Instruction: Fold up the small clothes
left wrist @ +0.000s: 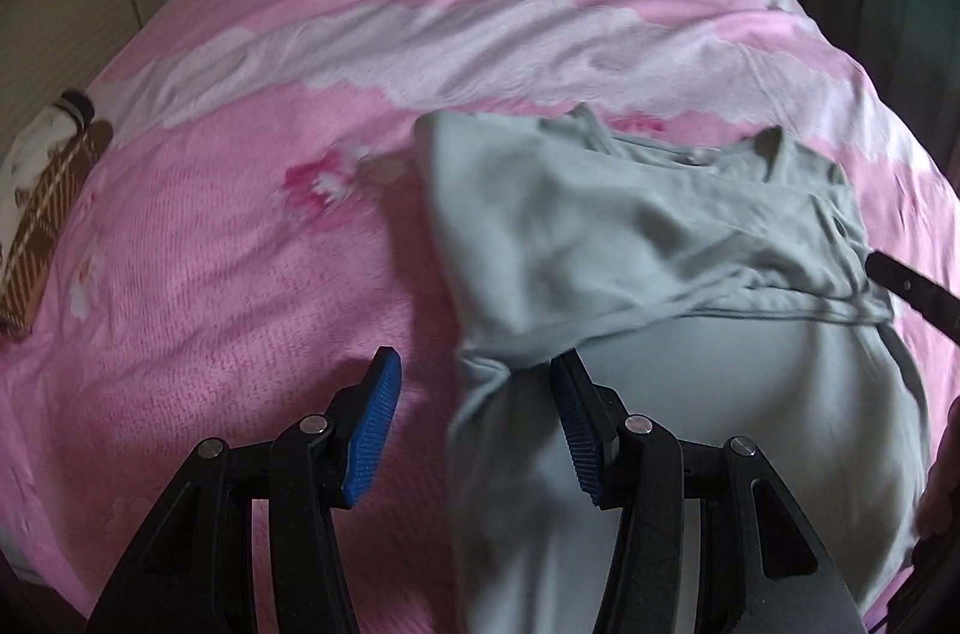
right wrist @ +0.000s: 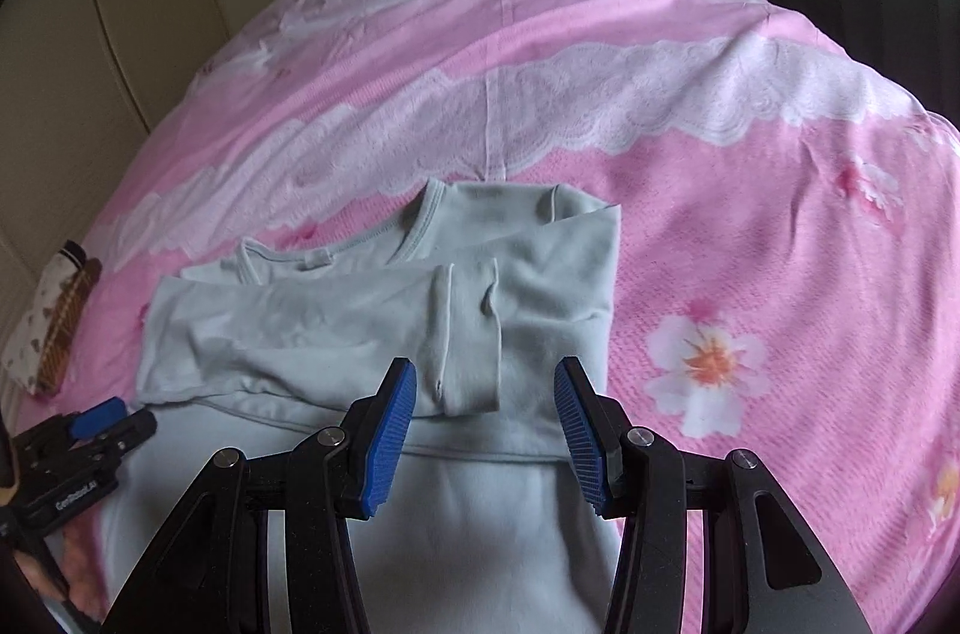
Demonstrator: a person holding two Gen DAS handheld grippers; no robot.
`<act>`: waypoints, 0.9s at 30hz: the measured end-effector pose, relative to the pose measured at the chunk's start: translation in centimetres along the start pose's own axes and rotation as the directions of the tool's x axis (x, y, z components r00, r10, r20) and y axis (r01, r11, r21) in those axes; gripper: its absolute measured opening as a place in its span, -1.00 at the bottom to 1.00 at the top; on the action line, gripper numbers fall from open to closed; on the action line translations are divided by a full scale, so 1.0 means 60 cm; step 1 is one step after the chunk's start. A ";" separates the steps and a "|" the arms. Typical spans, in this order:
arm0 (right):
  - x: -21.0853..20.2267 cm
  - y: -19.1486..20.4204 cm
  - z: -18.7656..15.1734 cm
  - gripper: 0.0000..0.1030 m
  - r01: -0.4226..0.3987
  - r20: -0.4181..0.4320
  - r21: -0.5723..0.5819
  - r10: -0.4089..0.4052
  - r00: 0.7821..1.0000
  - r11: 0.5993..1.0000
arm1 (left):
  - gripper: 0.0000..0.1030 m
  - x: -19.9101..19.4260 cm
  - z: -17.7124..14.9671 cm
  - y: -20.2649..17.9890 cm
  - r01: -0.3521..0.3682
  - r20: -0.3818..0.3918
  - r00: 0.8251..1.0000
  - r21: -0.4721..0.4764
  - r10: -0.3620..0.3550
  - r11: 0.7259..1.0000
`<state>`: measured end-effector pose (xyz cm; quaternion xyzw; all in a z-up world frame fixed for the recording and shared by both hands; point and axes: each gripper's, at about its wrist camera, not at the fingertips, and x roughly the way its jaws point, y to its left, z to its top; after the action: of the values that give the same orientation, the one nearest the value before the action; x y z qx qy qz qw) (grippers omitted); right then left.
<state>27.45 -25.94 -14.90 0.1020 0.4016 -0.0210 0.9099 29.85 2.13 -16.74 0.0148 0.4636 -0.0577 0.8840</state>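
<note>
2 hand-held grippers (left wrist: 474,430) (right wrist: 486,430) gape over 1 grey top (right wrist: 372,322).

Small white lettering on the left gripper (right wrist: 96,427) body is too blurred to read.

One shirt (right wrist: 372,334), two grippers (right wrist: 485,430), one pouch (right wrist: 57,334)

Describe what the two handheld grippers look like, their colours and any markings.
Both the left gripper and right gripper have black angular linkage arms with silver pivot pins, and fingers faced with ribbed blue pads. The right wrist view shows white lettering on the left gripper's body; it is too blurred to read.
</note>
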 end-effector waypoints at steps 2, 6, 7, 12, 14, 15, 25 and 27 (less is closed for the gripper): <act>0.011 0.004 0.002 -0.06 0.003 -0.013 -0.004 -0.003 1.000 1.000 | -0.01 0.005 0.002 0.008 -0.011 0.006 1.000 -0.013 0.012 1.000; 0.028 0.009 0.001 -0.06 0.022 -0.042 -0.017 -0.023 0.999 1.000 | 0.03 0.006 0.003 0.027 -0.036 0.020 0.999 -0.052 0.037 0.998; 0.030 0.010 0.001 -0.08 0.024 -0.046 -0.018 -0.025 0.999 1.000 | 0.02 0.006 0.003 0.031 -0.030 0.019 0.999 -0.056 0.031 0.998; 0.036 0.017 -0.011 -0.69 -0.006 -0.067 -0.035 0.003 0.998 0.999 | 0.03 0.002 -0.015 0.043 -0.033 0.022 0.999 -0.070 0.035 0.997; 0.031 0.020 -0.015 -0.80 -0.005 -0.056 -0.047 0.003 0.998 0.999 | 0.04 0.001 -0.022 0.048 -0.031 0.019 0.999 -0.079 0.033 0.996; 0.028 0.022 -0.018 -0.81 -0.004 -0.054 -0.052 0.001 0.999 0.999 | 0.04 -0.001 -0.025 0.049 -0.032 0.021 0.999 -0.081 0.034 0.996; 0.007 0.018 -0.027 -0.33 0.023 -0.050 -0.074 -0.027 0.998 0.997 | 0.01 -0.048 -0.037 0.032 -0.024 0.059 0.998 -0.044 0.026 0.999; -0.009 0.018 -0.021 -0.19 0.028 0.000 -0.073 -0.028 1.000 0.997 | 0.01 -0.063 -0.026 0.021 -0.009 0.087 0.996 -0.024 0.012 1.000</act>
<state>26.28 -24.65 -15.15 0.0630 0.4040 -0.0189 0.9124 26.59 3.82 -14.59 0.0043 0.4254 -0.0482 0.9037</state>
